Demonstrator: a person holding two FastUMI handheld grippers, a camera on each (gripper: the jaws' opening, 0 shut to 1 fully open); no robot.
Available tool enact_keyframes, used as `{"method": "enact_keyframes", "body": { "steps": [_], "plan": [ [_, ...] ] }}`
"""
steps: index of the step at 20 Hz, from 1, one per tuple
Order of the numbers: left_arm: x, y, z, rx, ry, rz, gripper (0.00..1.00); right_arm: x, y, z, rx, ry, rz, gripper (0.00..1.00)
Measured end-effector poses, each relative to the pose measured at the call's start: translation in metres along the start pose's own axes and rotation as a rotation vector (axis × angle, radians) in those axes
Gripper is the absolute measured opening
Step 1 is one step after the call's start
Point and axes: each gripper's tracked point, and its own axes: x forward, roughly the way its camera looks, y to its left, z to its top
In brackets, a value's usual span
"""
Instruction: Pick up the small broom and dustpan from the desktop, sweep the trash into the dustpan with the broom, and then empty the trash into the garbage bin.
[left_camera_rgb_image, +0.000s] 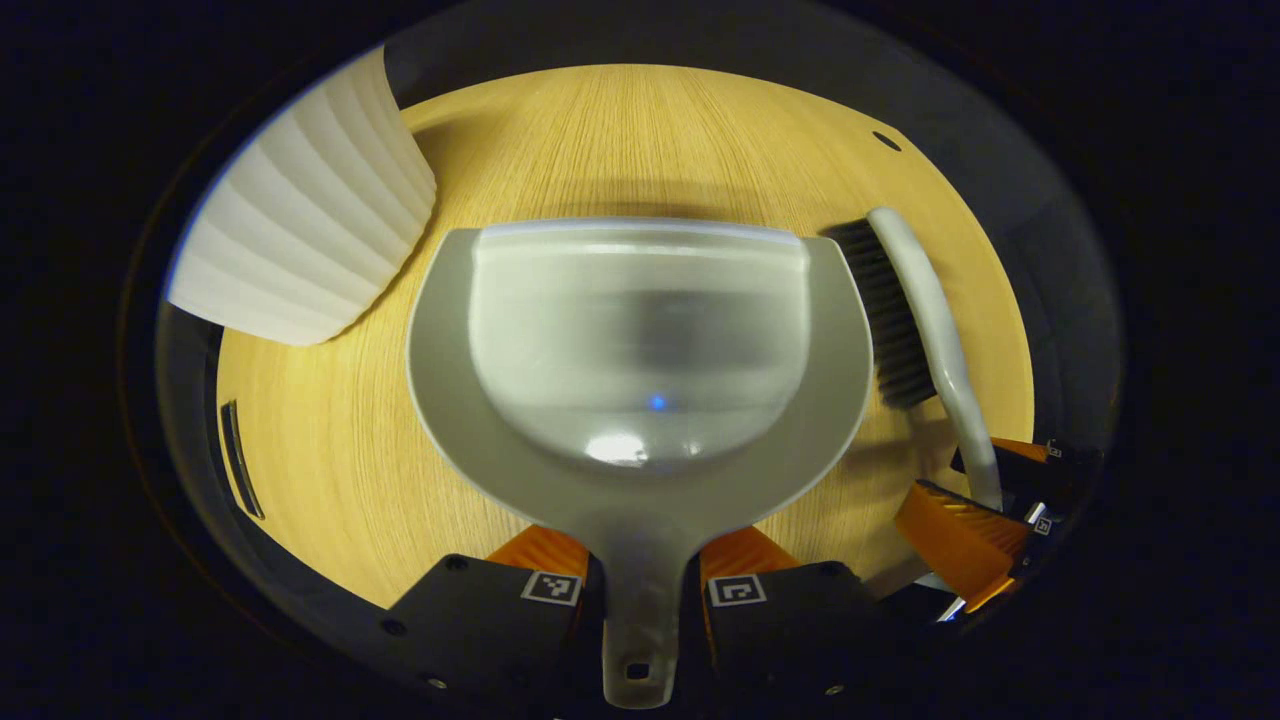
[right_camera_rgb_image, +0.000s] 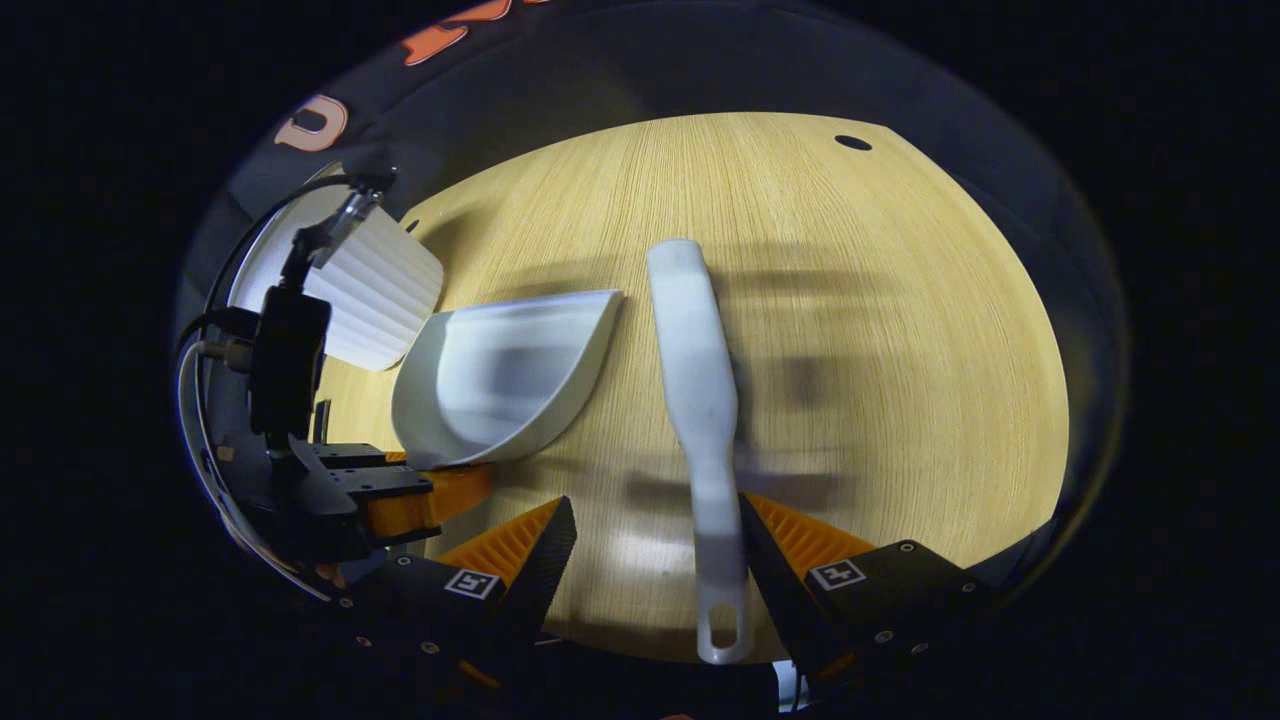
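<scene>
The dustpan (left_camera_rgb_image: 640, 340) is pale grey with a glossy, translucent-looking bowl. The broom (left_camera_rgb_image: 925, 330) has a whitish-grey handle and black bristles. The garbage bin (left_camera_rgb_image: 310, 220) is white with ribbed vertical flutes. The desktop (right_camera_rgb_image: 880, 330) is light yellow wood with fine straight grain. The left gripper (left_camera_rgb_image: 640, 580) and right gripper (right_camera_rgb_image: 650, 570) have orange ridged fingers on black bodies bearing small black-and-white square markers

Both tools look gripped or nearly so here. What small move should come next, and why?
Probably close the right gripper fully on the broom handle: a gap shows beside its left finger, while the left gripper already clamps the dustpan handle.
</scene>
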Motion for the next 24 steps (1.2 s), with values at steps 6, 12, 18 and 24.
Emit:
{"method": "enact_keyframes", "body": {
  "steps": [6, 12, 18, 24],
  "plan": [
    [0.013, -0.013, 0.0, -0.012, -0.015, 0.025, 0.36, 0.0, -0.003, 0.004, 0.027, -0.015, -0.007, 0.97],
    [-0.027, -0.016, 0.002, 0.026, -0.114, -0.005, 0.72, -0.033, -0.014, 0.032, 0.034, -0.142, -0.016, 0.97],
    [-0.096, -0.012, 0.058, 0.03, -0.433, 0.036, 0.98, -0.108, -0.02, 0.1, -0.023, -0.46, -0.066, 0.97],
    [-0.235, -0.002, 0.178, -0.012, -0.961, 0.101, 0.97, -0.206, -0.023, 0.161, -0.157, -0.812, -0.131, 0.96]
  ]
}}
